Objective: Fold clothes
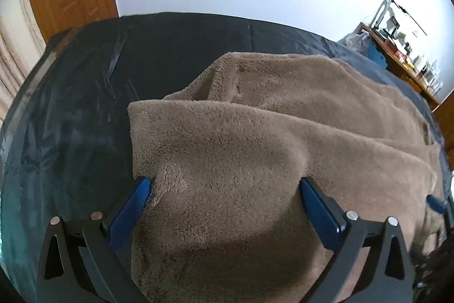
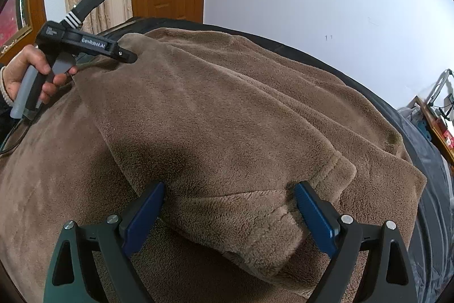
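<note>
We see a thick brown fleece garment (image 1: 255, 138) spread over a dark, glossy sheet-covered bed (image 1: 71, 110), lying in several overlapping layers with a doubled panel on top and a hemmed sleeve or edge (image 2: 334, 169) turned back toward the near right. It covers the middle and right of the bed, and bare dark cover shows to the left and far side.

Our left gripper (image 1: 225, 189) is spread wide, its blue-padded fingers (image 1: 133, 206) straddling the near left corner of the top layer; the left pad touches the fleece edge, but nothing is pinched. Our right gripper (image 2: 229, 203) is likewise spread, its jaws standing to either side of the thick rolled fold at the near edge, with fleece between them but not squeezed. We judge both are held this way so that the two ends of one near edge can be gripped together and the layer kept level.

In the right wrist view, a hand (image 2: 31, 75) holds the left tool by its grey handle at the far left end of the cloth.

The layered fleece fits either a fold partway made or one just laid down and let go.
</note>
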